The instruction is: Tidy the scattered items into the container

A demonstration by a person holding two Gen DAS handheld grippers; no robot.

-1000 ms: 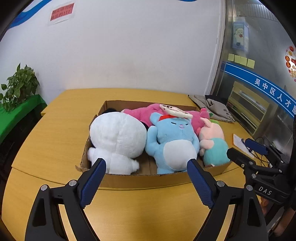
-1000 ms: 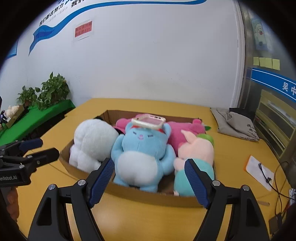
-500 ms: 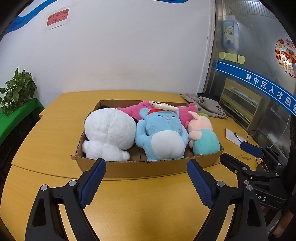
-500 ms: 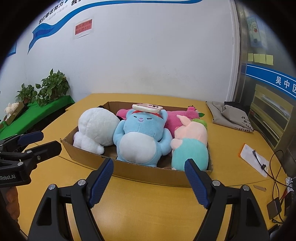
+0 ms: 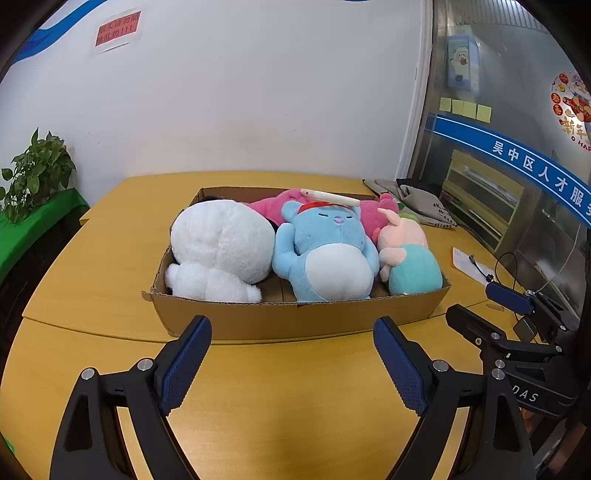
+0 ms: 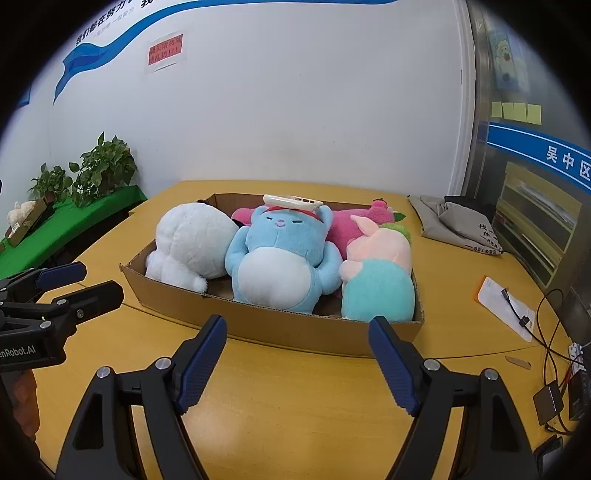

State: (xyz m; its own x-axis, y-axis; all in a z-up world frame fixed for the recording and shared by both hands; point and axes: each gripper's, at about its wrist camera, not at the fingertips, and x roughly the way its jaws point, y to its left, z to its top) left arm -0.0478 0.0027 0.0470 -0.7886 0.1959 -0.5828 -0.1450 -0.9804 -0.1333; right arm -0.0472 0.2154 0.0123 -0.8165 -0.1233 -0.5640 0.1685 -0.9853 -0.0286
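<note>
A white wall (image 6: 314,110) rises at twelve o'clock behind the yellow wooden table (image 6: 295,406). A red notice (image 5: 118,28) hangs at eleven. Potted plants (image 6: 105,168) stand on a green shelf (image 6: 55,225) at nine.

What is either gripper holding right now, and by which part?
Nothing is held. The left gripper and right gripper are both open and empty above the table, short of the cardboard box with the stuffed toys inside.
</note>
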